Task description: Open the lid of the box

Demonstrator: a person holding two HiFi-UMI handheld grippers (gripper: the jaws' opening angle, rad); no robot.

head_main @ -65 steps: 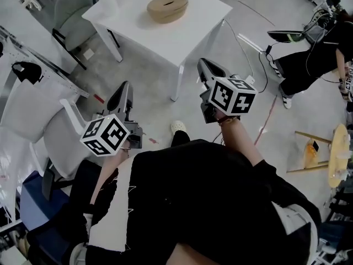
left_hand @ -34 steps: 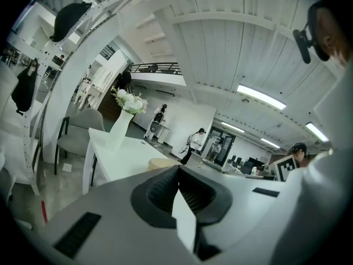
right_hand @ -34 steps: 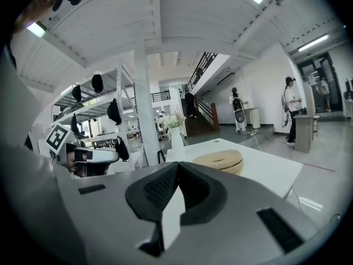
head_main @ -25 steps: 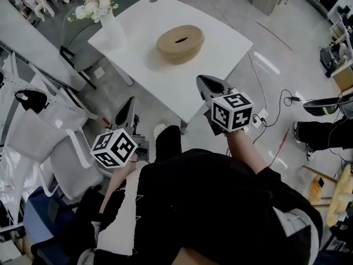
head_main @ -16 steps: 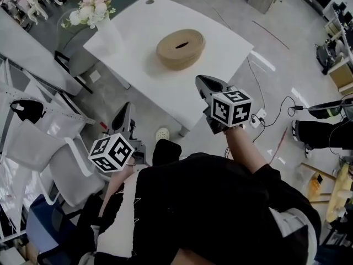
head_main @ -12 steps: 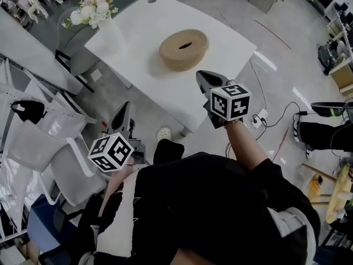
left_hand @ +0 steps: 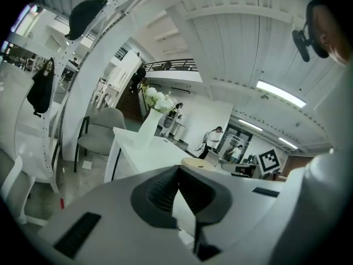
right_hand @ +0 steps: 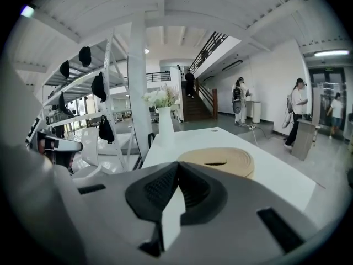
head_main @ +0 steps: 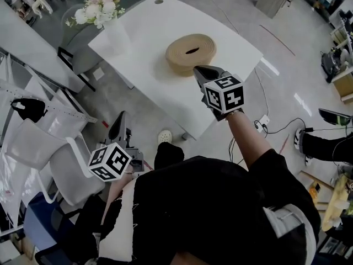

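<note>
Plainly, the print on show was the black-and-white square marker pattern on each cube: one cube (head_main: 109, 162) on the left gripper (head_main: 121, 116) and another cube (head_main: 224, 93) on the right gripper (head_main: 197, 68). These were coded squares rather than letters. The box (head_main: 192, 53), round, low and tan with a dark slot in the middle of its closed top, sat on the white table (head_main: 144, 43), towards the side nearest the person and well apart from the vase of flowers (head_main: 114, 33) at the far left corner. In the head view the right gripper reached over the table's near edge, its tip right at the box's near rim, though whether it touched could not be told there. The right gripper view showed its jaws (right_hand: 177, 163) pressed together with nothing between them, and the box (right_hand: 218, 160) just ahead and a little to the right of them, its whole top in sight. The left gripper hung low beside the person's left knee, off the table and over the floor, near a white chair (head_main: 62, 158) and well apart from the box. Its own view showed its jaws (left_hand: 177, 167) joined and empty too, with the box (left_hand: 201, 163) small and far beyond them on the tabletop.
</note>
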